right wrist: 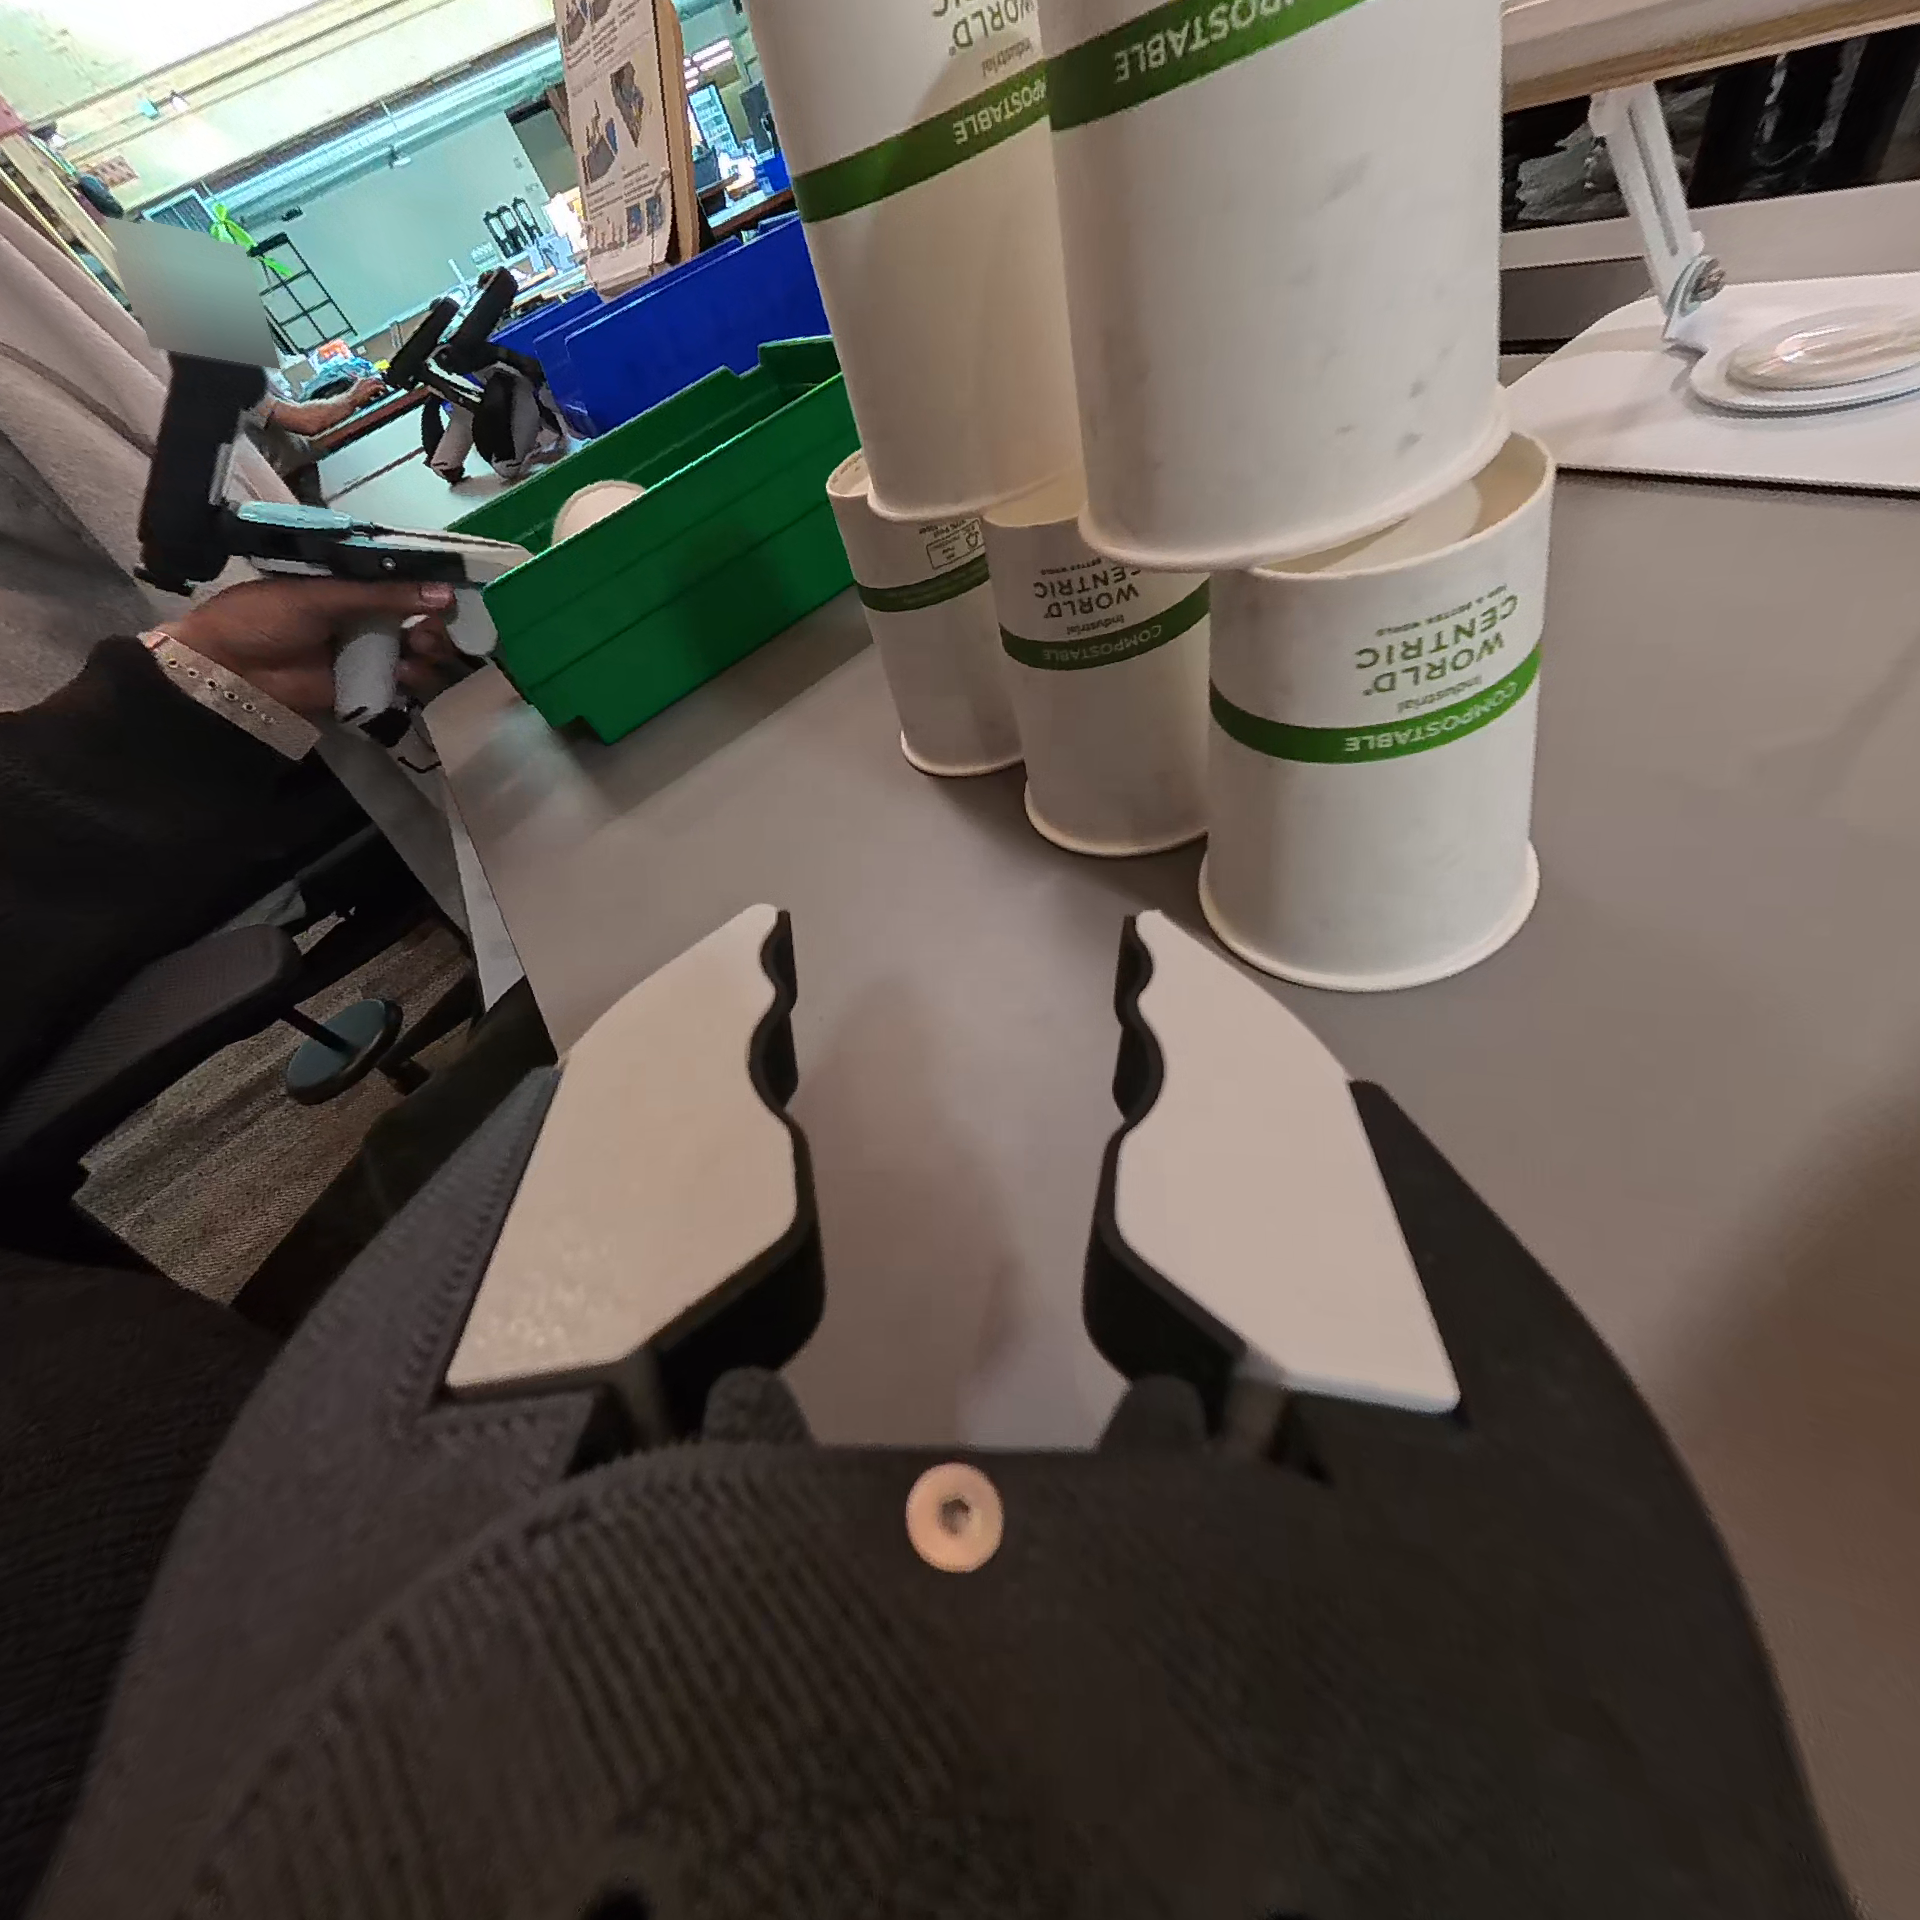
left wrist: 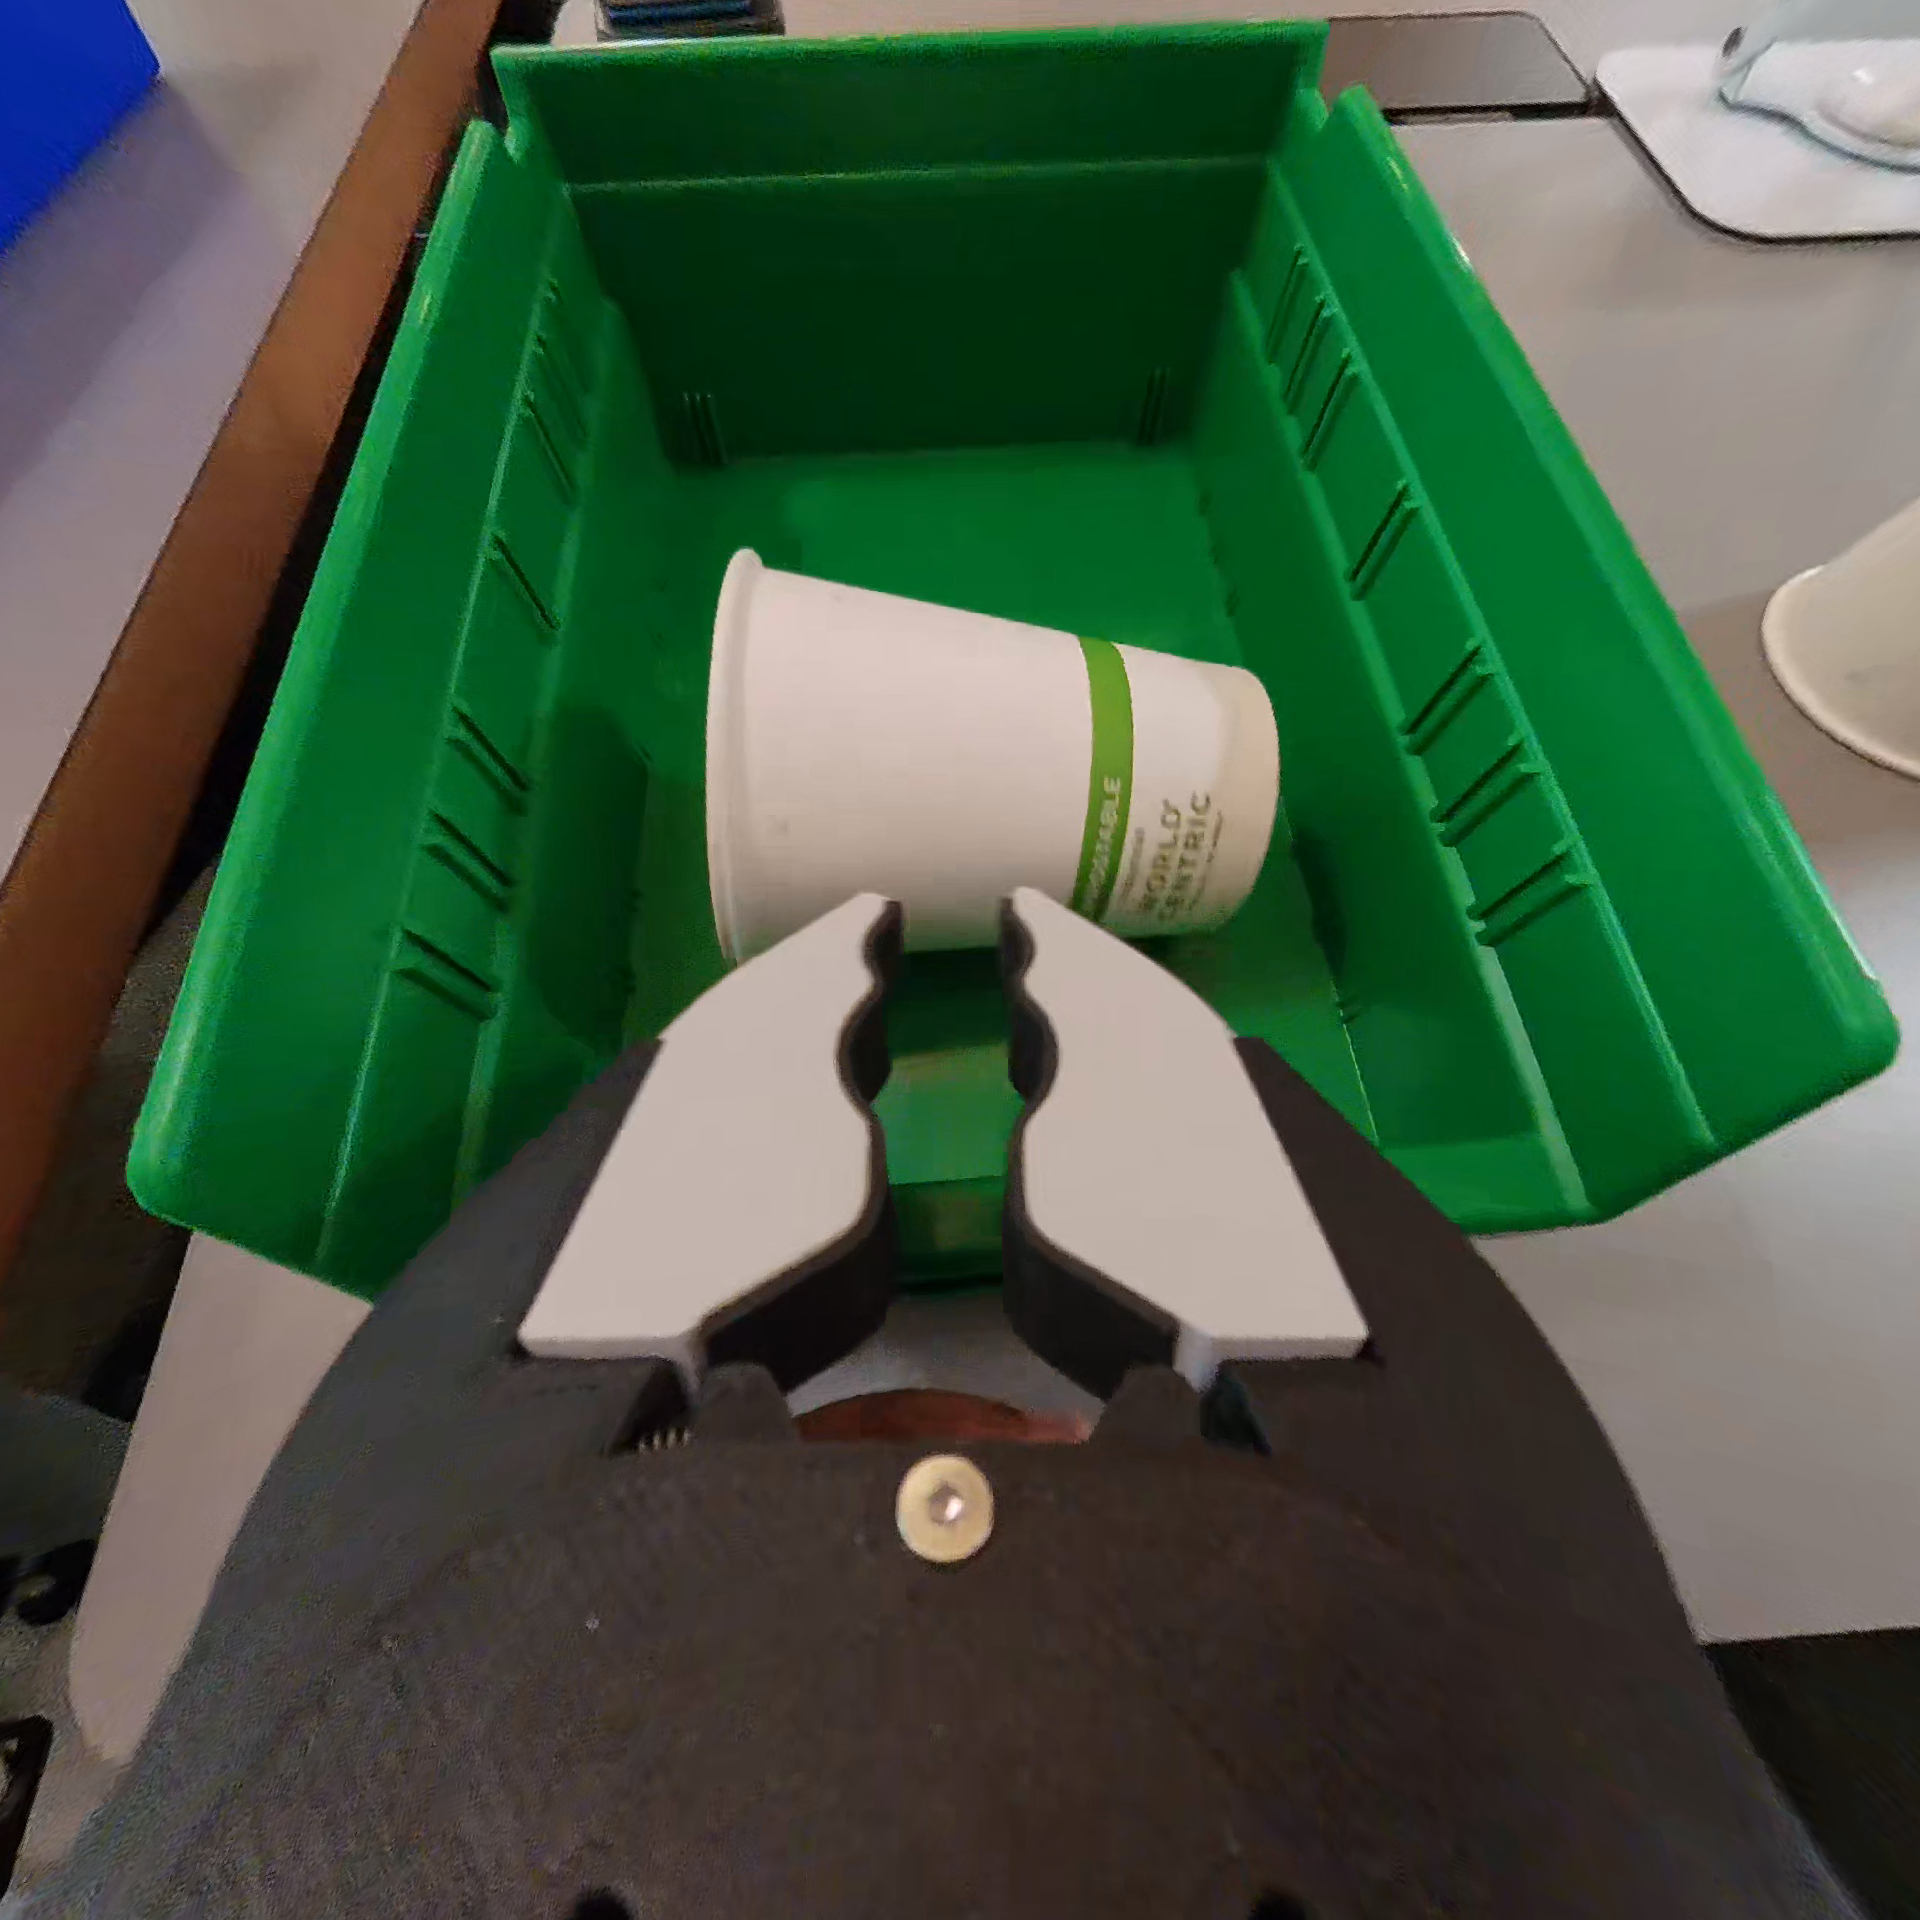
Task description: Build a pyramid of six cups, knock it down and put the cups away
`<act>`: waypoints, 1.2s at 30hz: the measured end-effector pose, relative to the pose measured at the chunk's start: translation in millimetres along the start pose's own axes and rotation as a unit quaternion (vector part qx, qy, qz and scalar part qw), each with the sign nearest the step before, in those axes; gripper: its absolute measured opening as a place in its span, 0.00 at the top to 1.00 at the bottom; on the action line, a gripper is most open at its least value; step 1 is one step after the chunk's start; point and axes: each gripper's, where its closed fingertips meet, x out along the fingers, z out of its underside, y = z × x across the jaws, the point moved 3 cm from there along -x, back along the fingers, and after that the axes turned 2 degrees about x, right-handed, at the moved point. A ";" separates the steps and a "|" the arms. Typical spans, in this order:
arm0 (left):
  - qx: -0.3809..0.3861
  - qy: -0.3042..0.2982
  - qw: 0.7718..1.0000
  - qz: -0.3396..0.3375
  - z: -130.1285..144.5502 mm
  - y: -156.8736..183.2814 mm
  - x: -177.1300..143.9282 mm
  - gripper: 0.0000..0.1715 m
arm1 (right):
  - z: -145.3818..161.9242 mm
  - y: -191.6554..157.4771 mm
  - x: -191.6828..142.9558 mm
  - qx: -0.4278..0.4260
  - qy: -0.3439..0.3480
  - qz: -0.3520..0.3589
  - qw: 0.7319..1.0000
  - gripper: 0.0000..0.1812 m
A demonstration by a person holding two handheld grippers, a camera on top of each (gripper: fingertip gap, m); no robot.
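A white paper cup (left wrist: 935, 748) with a green band lies on its side on the floor of a green plastic bin (left wrist: 312, 831), mouth to the left. My left gripper (left wrist: 951, 920) hovers over the bin's near end. Its jaws stand a narrow gap apart with nothing between them, and the tips are just in front of the cup. In the right wrist view my right gripper (right wrist: 956, 935) is open and empty above the grey table (right wrist: 1714, 1039). Just beyond it stands a stack of upside-down paper cups, with the nearest bottom cup (right wrist: 1371, 790) to the right and an upper cup (right wrist: 1278, 291) resting on it. The bin (right wrist: 665, 623) and the left gripper (right wrist: 478, 566) show farther left.
A white pad (left wrist: 1766, 156) with a clear object on it lies at the far right, and a white rounded base (left wrist: 1849, 644) stands right of the bin. Blue bins (right wrist: 675, 332) stand behind the green one. The table edge and an office chair (right wrist: 156, 1018) are to the left.
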 end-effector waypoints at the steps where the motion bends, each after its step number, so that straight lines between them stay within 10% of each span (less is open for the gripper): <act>1: 0.003 -0.002 1.000 0.009 -1.2 2.1 -2.5 0.92 | -0.2 -0.1 -0.2 0.001 0.001 0.000 1.000 0.67; 8: -0.017 0.068 0.996 -0.056 -32.5 -21.4 -11.3 0.81 | -0.6 2.7 -0.3 0.006 0.004 0.002 1.000 0.67; 15: 0.068 -0.087 0.994 -0.010 -56.5 -28.4 47.6 0.68 | -3.6 3.6 4.3 0.020 0.014 0.009 1.000 0.68; 20: -0.061 -0.116 0.987 0.091 -63.6 -14.0 61.8 0.86 | -2.8 4.8 5.2 -0.009 0.010 0.030 0.999 0.69; 36: -0.056 -0.026 0.964 0.260 -42.3 61.8 6.8 0.91 | -9.4 1.0 5.9 0.139 0.059 -0.055 0.987 0.71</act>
